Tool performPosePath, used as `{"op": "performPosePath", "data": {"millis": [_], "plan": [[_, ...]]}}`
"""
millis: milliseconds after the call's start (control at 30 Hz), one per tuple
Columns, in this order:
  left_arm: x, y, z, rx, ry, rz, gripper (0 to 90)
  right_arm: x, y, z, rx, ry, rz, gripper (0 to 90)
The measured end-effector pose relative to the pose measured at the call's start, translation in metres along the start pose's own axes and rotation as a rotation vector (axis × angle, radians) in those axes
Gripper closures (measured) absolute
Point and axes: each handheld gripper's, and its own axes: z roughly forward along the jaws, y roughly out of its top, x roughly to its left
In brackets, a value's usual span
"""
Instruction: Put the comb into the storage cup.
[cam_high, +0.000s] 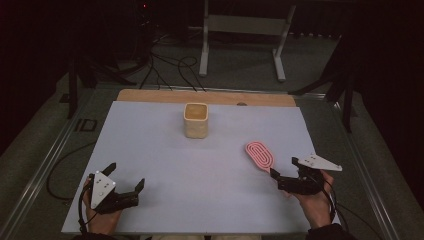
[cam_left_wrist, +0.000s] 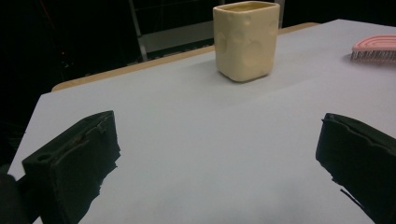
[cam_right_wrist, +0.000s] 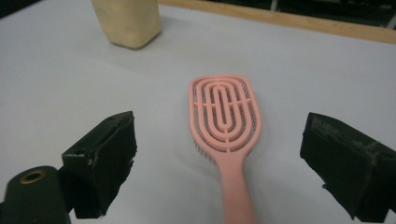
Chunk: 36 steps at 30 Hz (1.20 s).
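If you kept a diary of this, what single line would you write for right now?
left gripper: open, nothing held | right gripper: open, jaws either side of pink hairbrush handle | cup: upright, untouched

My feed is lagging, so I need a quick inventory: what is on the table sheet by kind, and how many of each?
Pink hairbrush: 1, lying flat between the open jaws of the right gripper.
Cream cup: 1, upright towards the far edge.
Total: 2 things on the table sheet.
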Motion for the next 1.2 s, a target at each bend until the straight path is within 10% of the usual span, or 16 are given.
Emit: {"op": "performPosePath", "data": {"millis": [1200], "plan": [[0.0, -0.001, 0.001, 0.01, 0.001, -0.001, 0.1, -0.02, 0.012, 0.066, 0.458, 0.028, -0.045, 14.7]]}}
